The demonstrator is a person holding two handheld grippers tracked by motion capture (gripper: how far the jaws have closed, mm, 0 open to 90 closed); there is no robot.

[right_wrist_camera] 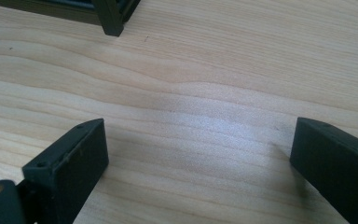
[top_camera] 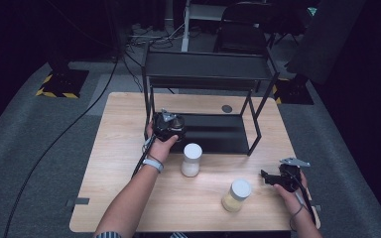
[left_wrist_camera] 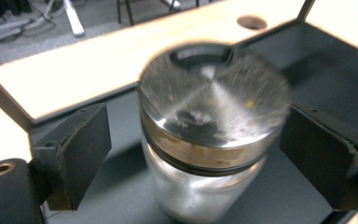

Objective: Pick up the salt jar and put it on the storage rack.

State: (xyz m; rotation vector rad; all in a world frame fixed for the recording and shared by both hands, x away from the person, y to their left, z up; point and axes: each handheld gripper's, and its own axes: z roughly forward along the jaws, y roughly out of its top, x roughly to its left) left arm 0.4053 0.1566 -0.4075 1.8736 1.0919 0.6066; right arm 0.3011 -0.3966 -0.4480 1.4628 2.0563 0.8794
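Standing free on rack shelf between spread left gripper jaws, jar risked toppling if clipped on withdrawal; right gripper idle, agape.

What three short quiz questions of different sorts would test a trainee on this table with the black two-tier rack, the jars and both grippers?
1. True or false: the left gripper clamps the metal-lidded glass jar.
2. Which surface bears that jar? A: the black rack's lower shelf; B: the light wooden table; C: the floor.
3. How many white-lidded jars stand on the table in front of the rack?

Key: 1 false, both pads stand clear of it. 2 A. 3 two: one upright white-lidded jar and one white-lidded jar of yellowish contents near the right gripper, whose jaws are open.
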